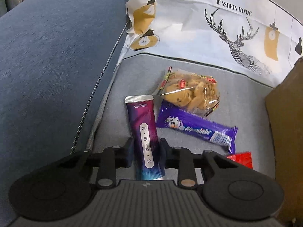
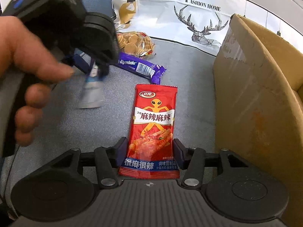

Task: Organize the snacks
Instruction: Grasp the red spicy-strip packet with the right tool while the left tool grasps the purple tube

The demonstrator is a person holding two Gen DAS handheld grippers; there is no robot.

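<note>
- Left gripper (image 1: 145, 152): jaws drawn in against both sides of the purple tube (image 1: 144, 132), clamped on it. In the right wrist view the tube hangs blurred under that gripper; whether it is clear of the cushion I cannot tell.
- Right gripper (image 2: 149, 151): jaws stand apart on either side of the red spicy-snack packet (image 2: 153, 124), gaps visible at both edges, so not gripped. The packet lies flat on the grey seat cushion (image 2: 62, 124).
- Lying loose on the cushion: the Alpenliebe candy bar (image 1: 197, 127) and the cookie bag (image 1: 189, 92), touching each other near the printed deer cloth (image 1: 227, 19).
- Cardboard box (image 2: 255, 87) stands just beside the red packet (likely the destination, interior not visible).
- Judgement: early stage. No item is seen in the box; one is in hand, one lined up, two untouched.
</note>
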